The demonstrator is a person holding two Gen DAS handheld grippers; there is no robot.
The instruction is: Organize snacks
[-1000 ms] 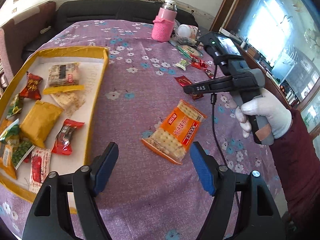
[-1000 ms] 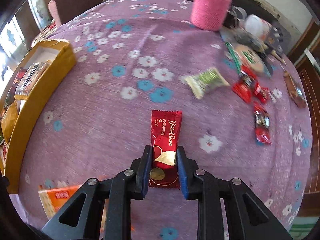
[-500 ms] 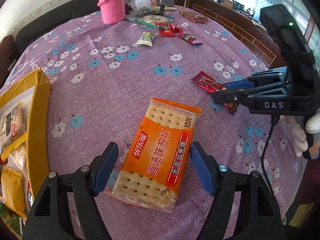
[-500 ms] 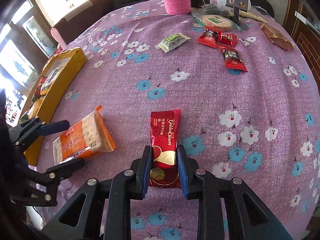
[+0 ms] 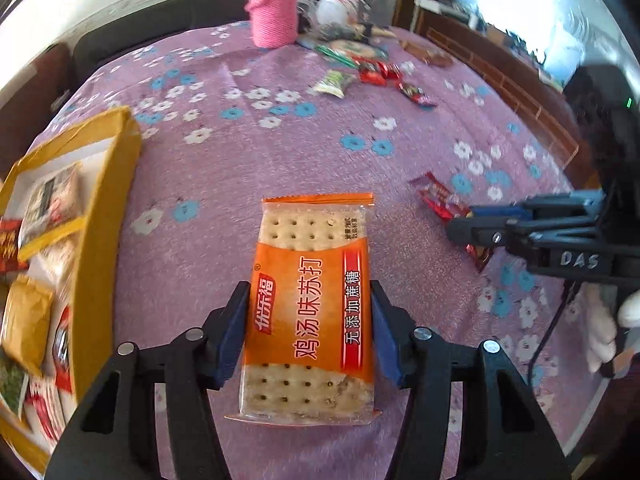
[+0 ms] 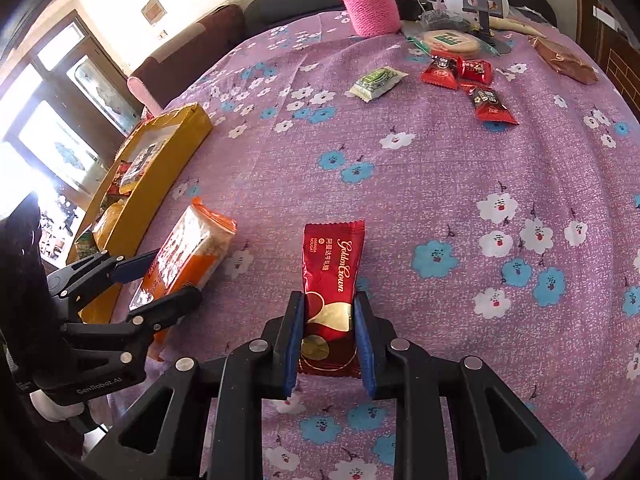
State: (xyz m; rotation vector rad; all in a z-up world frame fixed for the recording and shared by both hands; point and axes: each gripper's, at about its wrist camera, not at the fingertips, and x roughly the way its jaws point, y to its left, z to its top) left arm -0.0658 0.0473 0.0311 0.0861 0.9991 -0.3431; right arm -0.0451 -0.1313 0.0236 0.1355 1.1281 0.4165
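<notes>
My left gripper (image 5: 308,332) is shut on an orange cracker pack (image 5: 312,304), its blue pads pressing both long sides; the pack lies on the purple flowered tablecloth. It also shows in the right wrist view (image 6: 184,252), held between the left gripper's fingers (image 6: 160,280). My right gripper (image 6: 326,332) is shut on a red Golden Crown candy bar (image 6: 332,276). In the left wrist view the right gripper (image 5: 480,220) holds that red bar (image 5: 440,200) at the right. The yellow tray (image 5: 108,216) with several snacks lies at the left.
A pink knit-covered bottle (image 6: 370,4) stands at the far edge. Loose snacks lie near it: a green-white packet (image 6: 378,82), red candies (image 6: 460,70), a round cracker pack (image 6: 450,40), a brown wrapper (image 6: 566,60). The tray (image 6: 176,152) lies left.
My left gripper moved in over the cracker pack, turned to line up with it and closed on its sides. My right gripper kept hold of the red bar.
</notes>
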